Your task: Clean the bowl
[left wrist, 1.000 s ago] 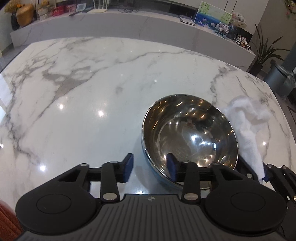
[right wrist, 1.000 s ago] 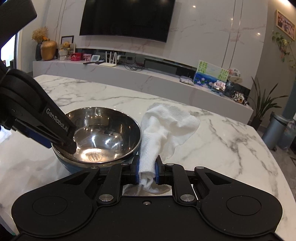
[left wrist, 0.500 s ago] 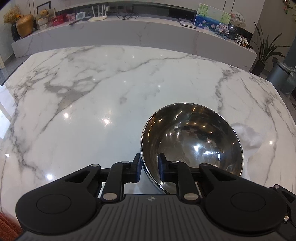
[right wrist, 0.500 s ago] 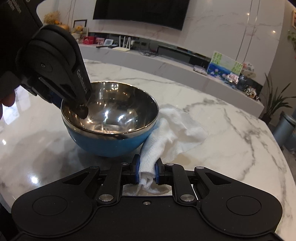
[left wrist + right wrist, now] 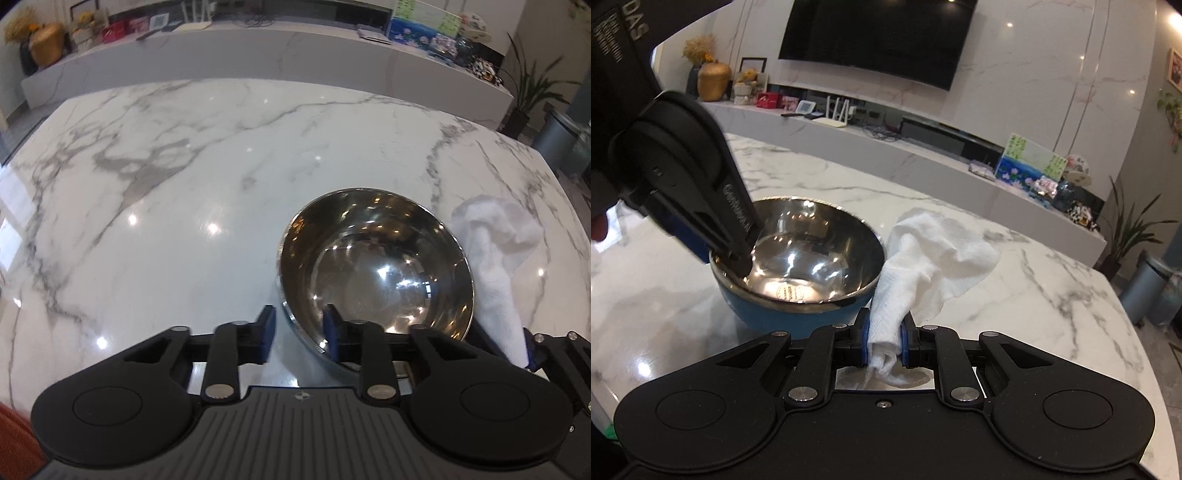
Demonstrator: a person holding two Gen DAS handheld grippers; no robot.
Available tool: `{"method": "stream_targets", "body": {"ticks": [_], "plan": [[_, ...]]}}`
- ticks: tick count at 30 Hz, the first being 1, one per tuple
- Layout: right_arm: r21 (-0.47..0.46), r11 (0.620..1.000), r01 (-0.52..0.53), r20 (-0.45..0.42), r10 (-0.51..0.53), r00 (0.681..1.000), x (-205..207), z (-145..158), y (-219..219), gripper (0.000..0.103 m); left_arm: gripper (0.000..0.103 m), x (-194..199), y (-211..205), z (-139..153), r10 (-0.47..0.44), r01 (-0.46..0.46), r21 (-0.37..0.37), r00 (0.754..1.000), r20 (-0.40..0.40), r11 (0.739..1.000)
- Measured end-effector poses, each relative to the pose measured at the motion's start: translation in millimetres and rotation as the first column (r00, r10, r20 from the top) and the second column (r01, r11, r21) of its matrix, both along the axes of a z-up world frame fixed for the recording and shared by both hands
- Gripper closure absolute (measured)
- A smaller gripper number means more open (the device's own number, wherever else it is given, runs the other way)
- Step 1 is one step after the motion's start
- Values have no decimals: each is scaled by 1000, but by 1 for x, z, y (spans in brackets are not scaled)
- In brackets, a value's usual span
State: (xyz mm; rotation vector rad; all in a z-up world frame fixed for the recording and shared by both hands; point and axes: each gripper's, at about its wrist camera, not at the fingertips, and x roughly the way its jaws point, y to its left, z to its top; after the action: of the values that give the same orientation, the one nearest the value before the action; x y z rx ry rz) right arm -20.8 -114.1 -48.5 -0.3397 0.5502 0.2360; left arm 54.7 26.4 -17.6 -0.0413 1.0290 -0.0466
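We hold the left tongs (image 5: 298, 325) astride the near rim of the steel bowl (image 5: 376, 266), one blue pad outside its blue wall and the other inside against the polished metal. Their jaws have just been closing with that rim between them, though we cannot tell whether both pads press on it. The bowl sits on the marble table (image 5: 166, 184), straight ahead of the left tongs and ahead and to the left of the right tongs (image 5: 884, 339). We keep the right tongs clenched on a bunched white cloth (image 5: 934, 251), which spreads forward from their tips across the table, touching the bowl's right side.
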Motion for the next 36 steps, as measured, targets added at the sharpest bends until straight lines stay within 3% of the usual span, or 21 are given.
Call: {"method": "stream_targets", "body": {"ticks": [6, 11, 12, 16, 22, 24, 26, 28, 36], "plan": [[2, 999, -38, -97, 38, 995, 5, -10, 3, 89, 83, 10, -4, -3, -42, 40, 45, 998, 41, 998], [-8, 998, -57, -140, 55, 989, 3, -17, 7, 89, 83, 15, -1, -5, -26, 25, 30, 999, 34, 999], [-9, 999, -50, -138, 49, 989, 3, -17, 6, 89, 83, 15, 0, -5, -20, 19, 23, 999, 29, 1000], [-3, 1000, -5, -97, 5, 995, 6, -13, -1, 89, 64, 11, 4, -6, 9, -9, -6, 1000, -15, 1000], [-16, 1000, -6, 7, 6, 1000, 6, -3, -4, 89, 61, 6, 11, -4, 37, -40, -55, 998, -58, 998], [-14, 1000, -20, 9, 21, 1000, 6, -3, -3, 89, 62, 6, 12, -4, 34, -38, -58, 998, -60, 998], [-16, 999, -34, 4, 34, 999, 6, -4, 0, 89, 73, 7, 10, -4, 13, -16, -52, 998, -54, 999], [-20, 999, -42, -8, 42, 999, 7, -5, 1, 89, 77, 7, 6, -5, -13, 12, -30, 999, -41, 999], [-18, 998, -67, -140, 64, 988, 11, -18, 3, 89, 81, 16, -6, -9, -114, 114, 25, 993, 12, 993]]}}
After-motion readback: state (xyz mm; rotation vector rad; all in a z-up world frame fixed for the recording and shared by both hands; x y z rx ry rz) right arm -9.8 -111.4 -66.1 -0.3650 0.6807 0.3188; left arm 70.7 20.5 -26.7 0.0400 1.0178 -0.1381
